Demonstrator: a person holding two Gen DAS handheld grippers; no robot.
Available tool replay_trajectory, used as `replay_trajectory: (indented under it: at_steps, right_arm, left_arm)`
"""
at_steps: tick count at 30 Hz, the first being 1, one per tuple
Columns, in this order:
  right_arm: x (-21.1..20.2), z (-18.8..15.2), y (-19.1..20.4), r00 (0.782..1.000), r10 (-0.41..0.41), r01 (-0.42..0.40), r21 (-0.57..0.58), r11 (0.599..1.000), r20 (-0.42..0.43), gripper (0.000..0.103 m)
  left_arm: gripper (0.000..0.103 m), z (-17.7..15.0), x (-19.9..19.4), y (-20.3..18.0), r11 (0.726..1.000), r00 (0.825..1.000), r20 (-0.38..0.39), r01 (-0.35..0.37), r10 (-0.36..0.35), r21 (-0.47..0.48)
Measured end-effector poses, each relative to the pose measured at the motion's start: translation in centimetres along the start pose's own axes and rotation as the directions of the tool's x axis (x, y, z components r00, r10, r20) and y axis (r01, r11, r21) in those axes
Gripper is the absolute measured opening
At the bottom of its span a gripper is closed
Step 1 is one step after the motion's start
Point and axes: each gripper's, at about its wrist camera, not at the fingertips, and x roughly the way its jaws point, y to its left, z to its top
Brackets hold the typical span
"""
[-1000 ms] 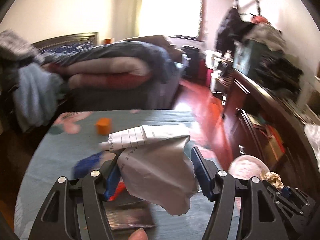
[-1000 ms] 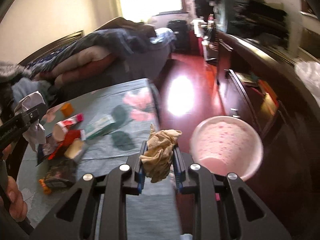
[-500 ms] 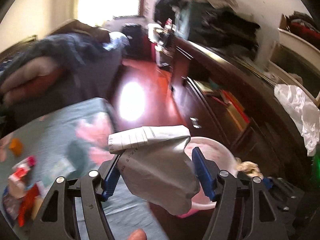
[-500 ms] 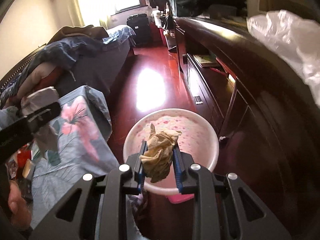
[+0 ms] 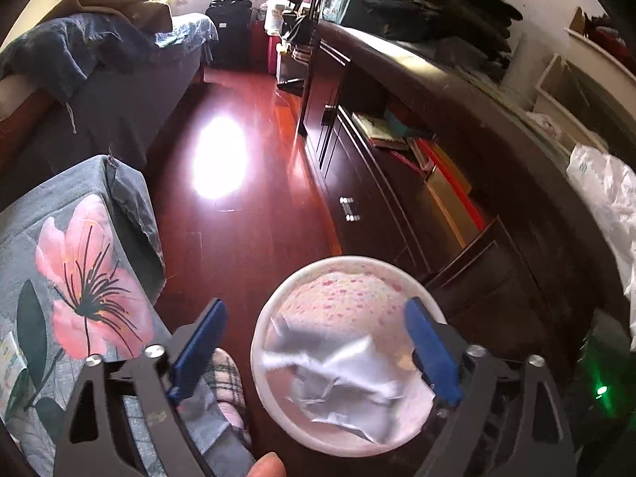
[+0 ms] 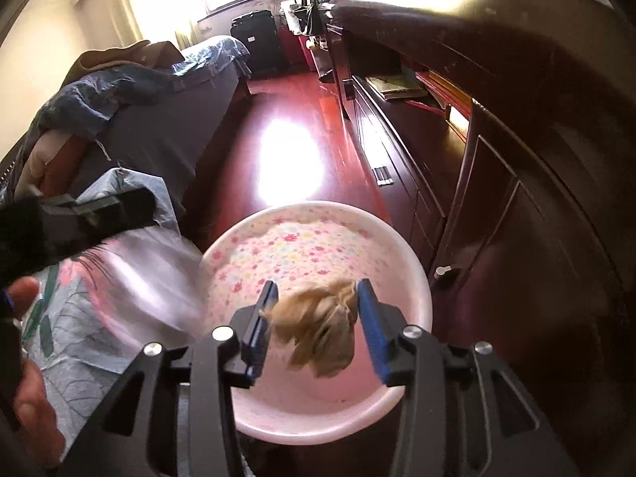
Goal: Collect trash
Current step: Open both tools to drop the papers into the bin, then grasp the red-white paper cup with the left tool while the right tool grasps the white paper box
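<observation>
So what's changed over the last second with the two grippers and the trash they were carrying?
Both grippers swung from the table to above the pink floral basin. The left gripper has opened and let go of the grey-white paper, now lying in the basin. The right gripper has spread too; the tan crumpled tissue sits blurred between its fingers, apparently dropping. The basin stayed where it was on the floor.

Both grippers' fingers (image 5: 429, 349) now apart, paper (image 5: 338, 381) & tissue wad (image 6: 322, 326) released over pink bin (image 5: 278, 306).
</observation>
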Motion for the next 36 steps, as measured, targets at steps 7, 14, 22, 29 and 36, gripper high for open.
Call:
replay_trajectory:
  at_steps: [7,14,22,29,36]
  right_arm:
    - [-0.2,0.3,0.2,0.999,-0.019,0.02,-0.014,1.0,0.027,0.06]
    - [-3.2,0.0,2.1,0.998,-0.043,0.045,-0.038,0.998,0.055,0.069]
    - [-9.1,-1.7,8.1,0.996,0.024,-0.015,-0.107,0.994,0.085,0.089]
    - [-13.0,-2.9,14.2,0.983,0.16,-0.141,-0.193,0.971,0.091,0.096]
    - [-14.3,-4.6,19.8,0.971,0.232,-0.205,-0.293,0.934,0.063,0.096]
  left_arm:
    - [0.097,0.4,-1.0,0.3,1.0,1.0,0.031,-0.001,0.001,-0.019]
    - [0.099,-0.1,-4.5,1.4,0.997,0.994,0.081,-0.079,0.08,-0.011]
    - [0.099,-2.3,-11.3,4.9,0.971,0.958,0.161,-0.236,0.238,-0.032]
    - [0.099,-4.6,-16.9,11.5,0.921,0.908,0.165,-0.365,0.385,-0.136]
    - [0.099,-6.2,-17.6,20.3,0.844,0.858,0.064,-0.484,0.51,-0.233]
